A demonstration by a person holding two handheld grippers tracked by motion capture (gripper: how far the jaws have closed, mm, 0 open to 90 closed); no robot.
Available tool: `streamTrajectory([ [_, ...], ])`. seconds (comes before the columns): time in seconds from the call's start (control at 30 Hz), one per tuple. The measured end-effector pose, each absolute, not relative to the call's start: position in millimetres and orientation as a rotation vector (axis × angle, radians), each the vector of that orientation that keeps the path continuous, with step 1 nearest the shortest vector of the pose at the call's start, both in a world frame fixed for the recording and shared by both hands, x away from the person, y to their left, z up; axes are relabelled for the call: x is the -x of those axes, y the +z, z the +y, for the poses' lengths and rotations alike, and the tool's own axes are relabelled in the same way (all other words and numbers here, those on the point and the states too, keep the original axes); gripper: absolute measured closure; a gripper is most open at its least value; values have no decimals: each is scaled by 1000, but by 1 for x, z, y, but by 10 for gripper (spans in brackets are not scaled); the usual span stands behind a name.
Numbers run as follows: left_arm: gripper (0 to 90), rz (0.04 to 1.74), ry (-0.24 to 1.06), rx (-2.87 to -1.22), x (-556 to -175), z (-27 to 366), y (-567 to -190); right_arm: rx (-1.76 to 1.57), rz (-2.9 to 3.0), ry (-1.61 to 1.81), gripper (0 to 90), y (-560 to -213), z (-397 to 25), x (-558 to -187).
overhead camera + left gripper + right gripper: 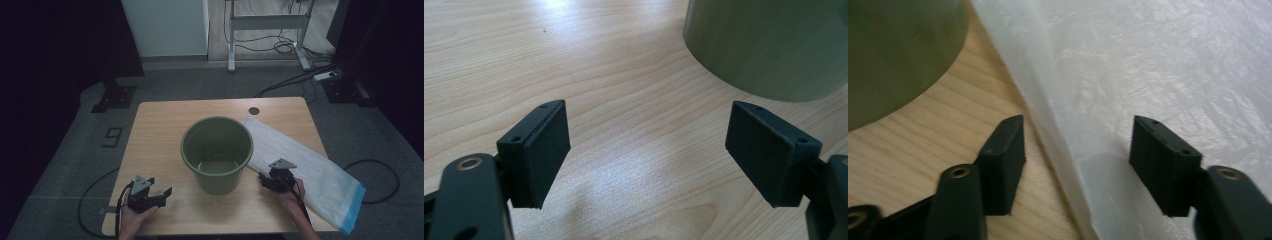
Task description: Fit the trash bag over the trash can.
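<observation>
A green bucket (pixel 217 152) stands upright mid-table (pixel 160 120); a white plastic bag (pixel 310 172) lies flat just right of it; the left gripper (pixel 161 196) hovers near its front left, jaws wide apart; the right gripper (pixel 1075 152), jaws parted, straddles the bag's near edge beside the bucket.

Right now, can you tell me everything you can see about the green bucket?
The green bucket is round, olive green and looks like smooth plastic. It stands upright near the middle of the wooden table, wider at its rim than at its base, open on top, with nothing visible inside. The white plastic bag lies flat just to its right. Both tongs are open and apart from it, the left tongs in front, the right tongs over the bag's edge.
</observation>
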State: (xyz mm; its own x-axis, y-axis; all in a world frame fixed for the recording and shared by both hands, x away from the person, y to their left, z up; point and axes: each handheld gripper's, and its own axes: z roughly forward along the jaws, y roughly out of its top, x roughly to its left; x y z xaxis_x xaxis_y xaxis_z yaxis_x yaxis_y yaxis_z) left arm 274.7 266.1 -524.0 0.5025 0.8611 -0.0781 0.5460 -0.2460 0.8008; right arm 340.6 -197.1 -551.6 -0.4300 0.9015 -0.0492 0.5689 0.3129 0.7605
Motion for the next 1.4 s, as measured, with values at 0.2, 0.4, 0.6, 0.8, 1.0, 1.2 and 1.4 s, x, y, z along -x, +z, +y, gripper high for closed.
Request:
streamTrajectory([
  [0.2, 178, 1164, 483, -1946, -275, 264, -526, -1394, 2041, 976, 698, -553, -214, -343],
  [0.4, 171, 1196, 520, -1980, -276, 261, -530, -1410, 2032, 983, 888, -553, -222, -344],
  [0.6, 169, 1220, 532, -1965, -275, 262, -529, -1403, 1973, 1178, 892, -541, -241, -343],
  [0.8, 169, 1221, 537, -1950, -273, 263, -526, -1447, 1799, 1411, 891, -520, -265, -332],
  [1.0, 169, 1230, 539, -1939, -273, 266, -526, -1448, 1671, 1557, 891, -502, -275, -325],
  [1.2, 170, 1229, 536, -1953, -275, 264, -529, -1433, 1586, 1647, 891, -492, -279, -321],
  [1.4, 169, 1225, 541, -1954, -274, 264, -527, -1417, 1480, 1741, 891, -478, -285, -313],
])
